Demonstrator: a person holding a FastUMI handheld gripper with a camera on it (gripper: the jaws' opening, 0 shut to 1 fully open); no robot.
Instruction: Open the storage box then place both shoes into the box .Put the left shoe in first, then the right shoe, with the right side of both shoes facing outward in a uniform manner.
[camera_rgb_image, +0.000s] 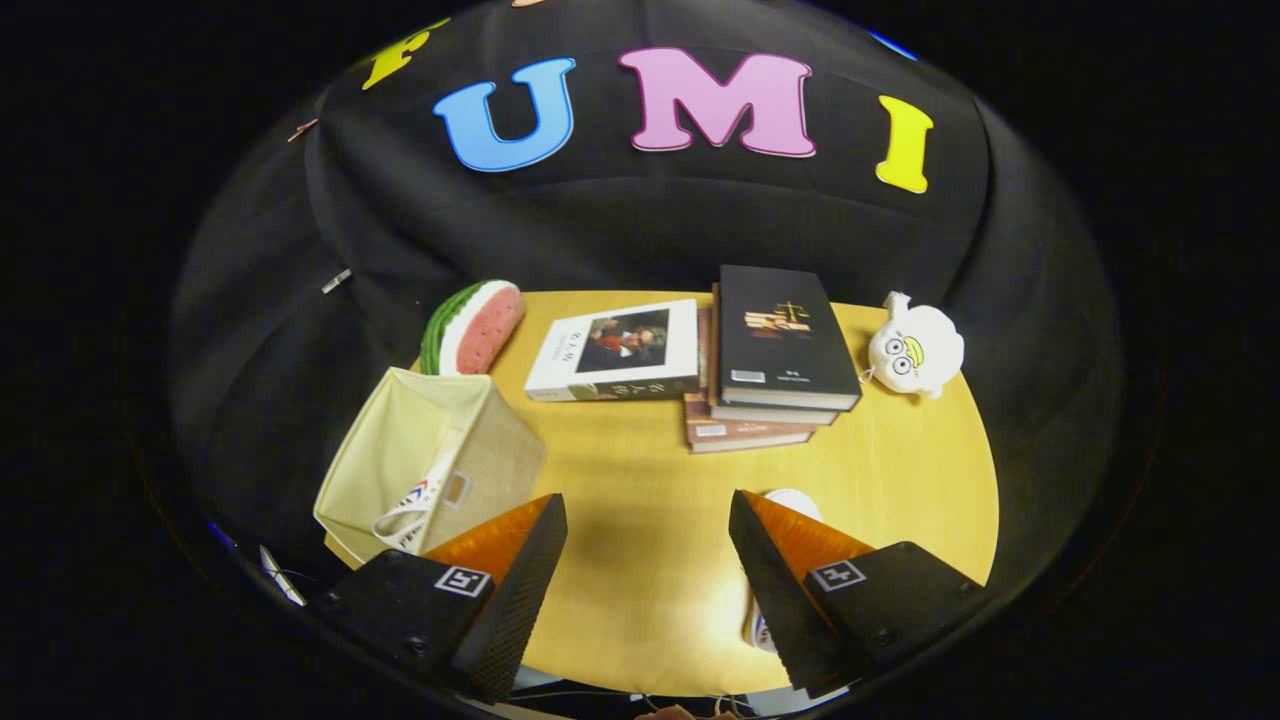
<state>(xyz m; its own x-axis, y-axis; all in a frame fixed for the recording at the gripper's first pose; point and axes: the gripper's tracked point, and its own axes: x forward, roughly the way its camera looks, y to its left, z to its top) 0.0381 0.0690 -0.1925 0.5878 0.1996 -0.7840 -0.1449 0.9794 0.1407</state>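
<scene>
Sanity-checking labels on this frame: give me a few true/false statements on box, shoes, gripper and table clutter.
1. The hand-held gripper has its fingers open with only bare table between them. True.
2. The storage box is shut with a lid. False: its top is open, and a shoe shows inside.
3. A second shoe lies partly hidden behind the right finger. True.
4. The watermelon slice toy sits on top of the book stack. False: it stands by itself beyond the box.
5. The white plush toy is inside the box. False: it sits to the right of the book stack.
</scene>
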